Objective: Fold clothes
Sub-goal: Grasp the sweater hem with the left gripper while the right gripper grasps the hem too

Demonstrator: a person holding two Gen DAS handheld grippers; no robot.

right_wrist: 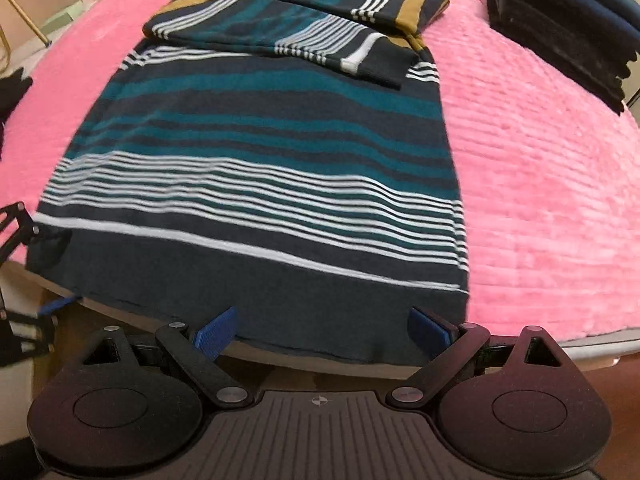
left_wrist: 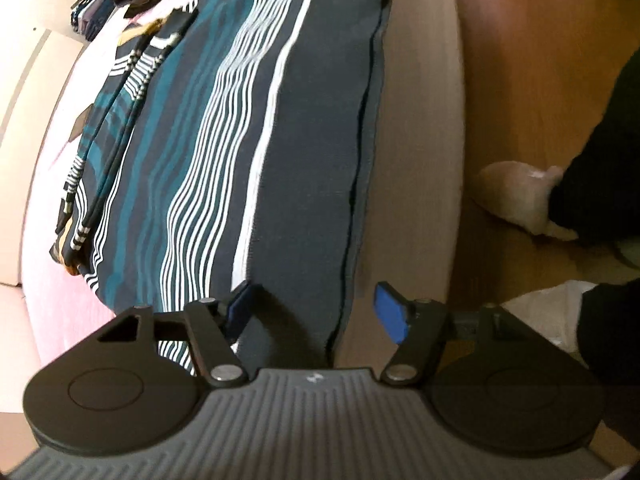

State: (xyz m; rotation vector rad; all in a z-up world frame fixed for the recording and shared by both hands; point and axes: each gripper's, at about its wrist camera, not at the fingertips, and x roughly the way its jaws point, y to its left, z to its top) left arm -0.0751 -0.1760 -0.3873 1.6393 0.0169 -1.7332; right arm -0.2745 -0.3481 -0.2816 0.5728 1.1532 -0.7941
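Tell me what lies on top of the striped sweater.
On the striped sweater, both sleeves lie folded across its far end. Nothing else rests on it. The pink blanket shows around it; whatever is under the sweater is covered.

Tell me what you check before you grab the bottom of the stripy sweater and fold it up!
1. Left gripper open: ok, its blue pads are spread either side of the hem.
2. Right gripper open: ok, jaws wide at the hem's other end.
3. Navy, teal and white striped knit sweater lying flat on the fluffy pink blanket: ok, body looks smooth.
4. Sleeves already folded across the top: ok.
5. Hem actually between the pads: cannot tell, edges are blurred.
6. Stack of folded dark clothes clear of the fold path: ok, off to the side.
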